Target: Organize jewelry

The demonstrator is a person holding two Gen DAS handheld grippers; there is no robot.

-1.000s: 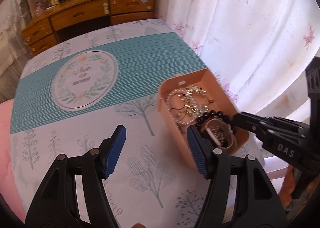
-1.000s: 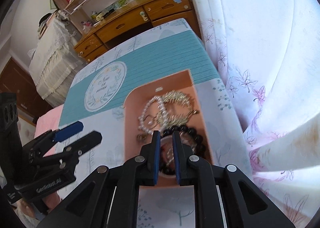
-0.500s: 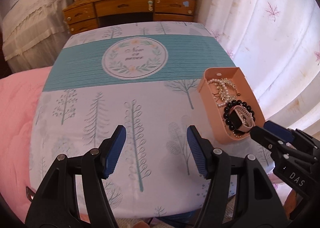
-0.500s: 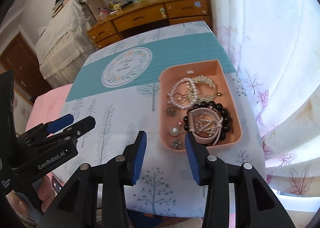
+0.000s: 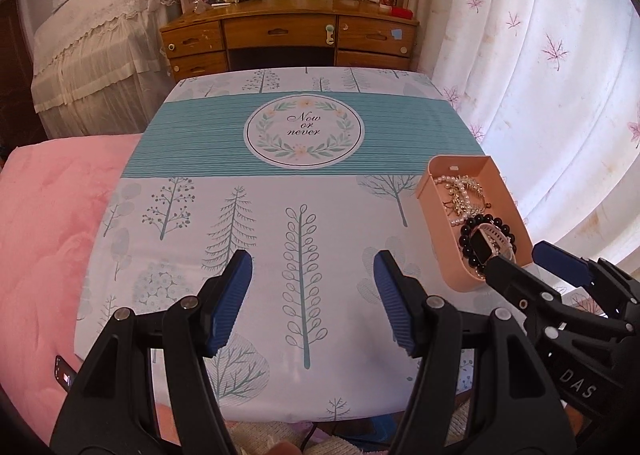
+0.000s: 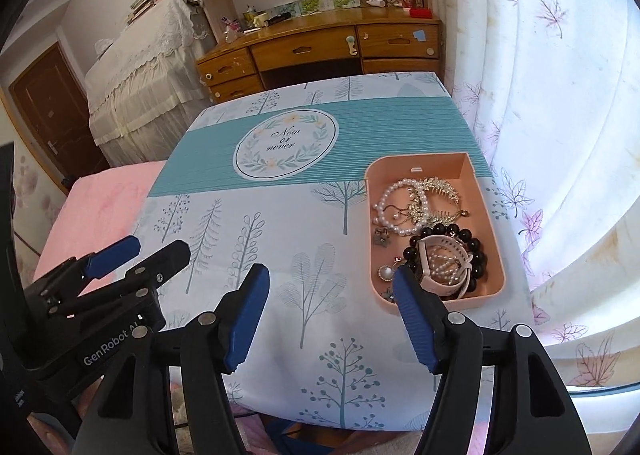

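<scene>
A peach-pink tray (image 6: 478,175) (image 5: 434,191) sits at the right side of the table and holds jewelry: a pearl bracelet (image 6: 386,197), a gold hair comb (image 6: 438,187), a black bead bracelet (image 6: 478,251) and a pale pink watch (image 6: 444,247) (image 5: 490,243). My right gripper (image 6: 330,313) hangs above the table's near edge, left of the tray's near end; its jaws are opening with nothing between them. My left gripper (image 5: 312,301) is open and empty over the tablecloth, well left of the tray.
The table wears a tree-print cloth (image 5: 256,223) with a teal band and a round "Now or never" emblem (image 5: 304,131). A pink blanket (image 5: 44,215) lies to the left, a wooden desk (image 5: 288,39) stands behind, and curtains (image 5: 540,75) hang on the right.
My right gripper, shut over the watch in the tray a second ago, has opened and pulled back out; the watch stays in the tray. My left gripper has drawn back too, leftward from the tray.
</scene>
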